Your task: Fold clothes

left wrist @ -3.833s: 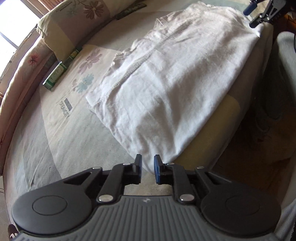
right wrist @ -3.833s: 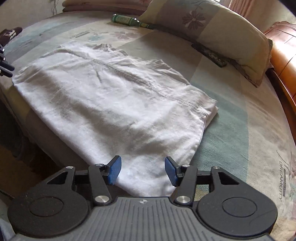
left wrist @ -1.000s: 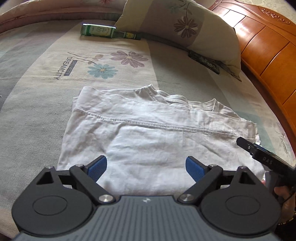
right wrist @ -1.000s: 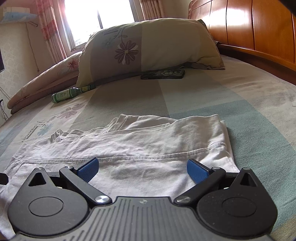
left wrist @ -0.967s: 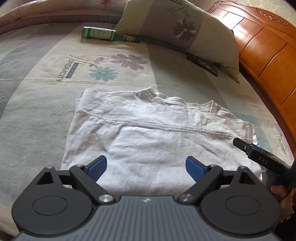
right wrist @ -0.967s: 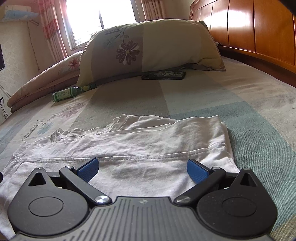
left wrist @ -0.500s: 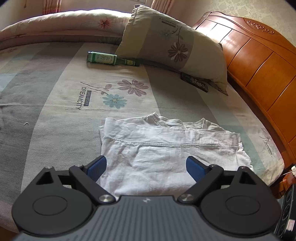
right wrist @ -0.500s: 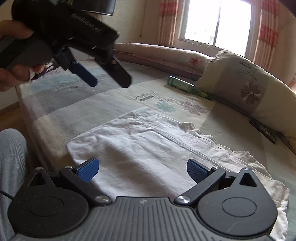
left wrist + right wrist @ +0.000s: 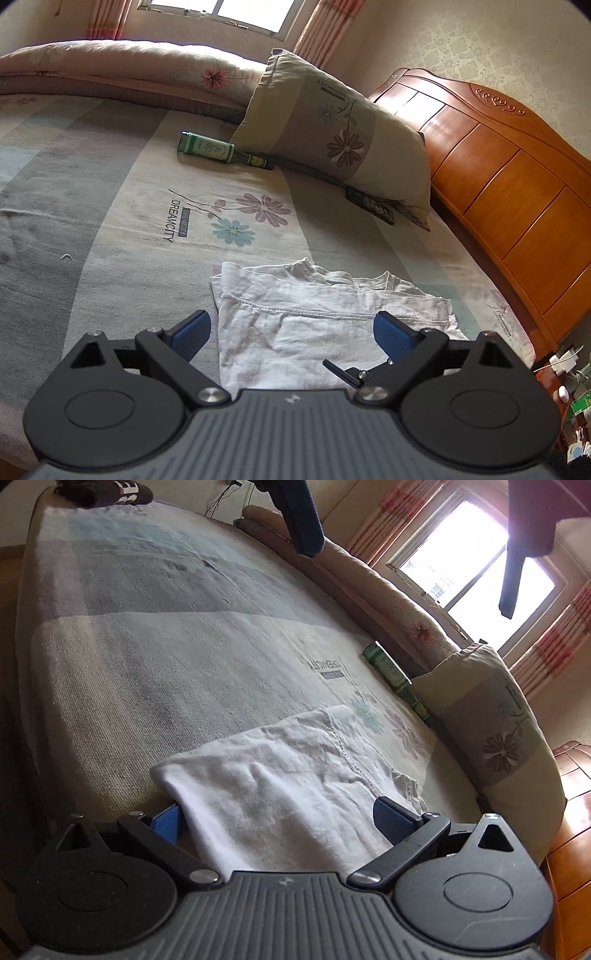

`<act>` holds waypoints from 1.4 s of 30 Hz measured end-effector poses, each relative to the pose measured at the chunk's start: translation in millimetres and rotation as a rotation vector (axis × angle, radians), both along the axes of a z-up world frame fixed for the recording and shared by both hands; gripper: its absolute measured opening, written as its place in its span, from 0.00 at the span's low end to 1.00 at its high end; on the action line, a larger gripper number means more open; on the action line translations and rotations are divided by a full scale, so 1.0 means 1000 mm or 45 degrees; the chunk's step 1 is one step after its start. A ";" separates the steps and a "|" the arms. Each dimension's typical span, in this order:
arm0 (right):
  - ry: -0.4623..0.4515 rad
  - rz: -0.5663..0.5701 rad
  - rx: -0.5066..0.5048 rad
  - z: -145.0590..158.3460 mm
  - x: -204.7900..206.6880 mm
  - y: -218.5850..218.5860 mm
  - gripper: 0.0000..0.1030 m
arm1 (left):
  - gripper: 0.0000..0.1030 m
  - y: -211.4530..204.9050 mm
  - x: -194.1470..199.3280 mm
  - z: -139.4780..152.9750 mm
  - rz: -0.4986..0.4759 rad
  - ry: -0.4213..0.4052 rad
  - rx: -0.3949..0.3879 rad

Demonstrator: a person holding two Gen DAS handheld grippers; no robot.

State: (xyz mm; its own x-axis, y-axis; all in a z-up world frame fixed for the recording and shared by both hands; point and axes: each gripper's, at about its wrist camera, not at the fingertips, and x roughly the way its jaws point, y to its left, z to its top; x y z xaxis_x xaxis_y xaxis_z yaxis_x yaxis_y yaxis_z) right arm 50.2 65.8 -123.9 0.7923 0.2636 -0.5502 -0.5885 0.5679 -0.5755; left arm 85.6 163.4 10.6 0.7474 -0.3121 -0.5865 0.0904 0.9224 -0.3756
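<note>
One folded white cotton garment, creased and softly rumpled with a stitched hem seam running across it, lies flat on the striped woven bedsheet directly ahead of the left gripper. That gripper's two blue ribbed pads stand wide apart with nothing between them, raised above the cloth. A thin black finger of the other tool shows just inside its right pad, low over the garment.

In the right wrist view the right gripper also stands wide, its two blue pads on either side of the near edge of the white garment, which drapes between them; whether a pad touches the fabric cannot be told. High above and ahead of it the left gripper hangs in the air, one blue pad and one dark finger visible.

Beyond the garment lie one green glass bottle on its side, one plump rectangular pillow with printed flowers, and one flat dark rectangular object at the pillow's lower edge. A long rolled pinkish quilt runs along the far side. To the right stands one glossy panelled wooden headboard. A dark item of clothing lies at the far corner of the bed.
</note>
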 end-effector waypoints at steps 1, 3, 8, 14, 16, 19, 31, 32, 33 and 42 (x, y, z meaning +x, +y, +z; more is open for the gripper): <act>-0.040 0.003 0.021 0.002 -0.001 0.003 1.00 | 0.92 0.005 -0.002 0.001 0.023 -0.017 0.004; -0.056 0.059 0.170 0.018 -0.007 0.002 1.00 | 0.92 0.014 -0.005 0.003 0.060 -0.042 0.003; -0.009 0.140 0.246 0.036 -0.018 -0.009 1.00 | 0.92 0.032 -0.007 0.005 0.092 -0.052 -0.015; 0.089 -0.077 0.253 0.038 -0.006 -0.065 1.00 | 0.93 0.016 0.002 -0.018 0.022 0.044 -0.022; 0.104 -0.183 0.276 0.040 0.002 -0.091 1.00 | 0.93 0.001 0.008 -0.028 -0.017 0.073 -0.040; 0.125 -0.327 0.319 0.044 0.013 -0.129 1.00 | 0.93 -0.029 0.019 -0.041 -0.117 0.114 -0.090; 0.328 -0.628 0.665 0.027 0.061 -0.243 1.00 | 0.94 -0.080 0.018 -0.114 -0.115 0.296 -0.079; 0.352 -0.646 0.700 0.024 0.066 -0.249 1.00 | 0.94 -0.080 0.017 -0.113 -0.105 0.314 -0.074; 0.375 -0.664 0.731 0.020 0.070 -0.255 1.00 | 0.94 -0.080 0.017 -0.110 -0.093 0.330 -0.066; 0.331 -0.620 0.857 -0.012 0.059 -0.279 1.00 | 0.94 -0.123 0.060 -0.096 0.019 0.232 0.177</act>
State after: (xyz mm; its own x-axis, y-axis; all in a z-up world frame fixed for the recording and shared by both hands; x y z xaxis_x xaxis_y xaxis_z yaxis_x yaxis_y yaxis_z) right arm 108.8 -212.8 -135.5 0.7723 0.2623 -0.5786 -0.2576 0.9618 0.0921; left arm 145.3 40.0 -85.5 0.6288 -0.2085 -0.7491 0.0188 0.9672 -0.2535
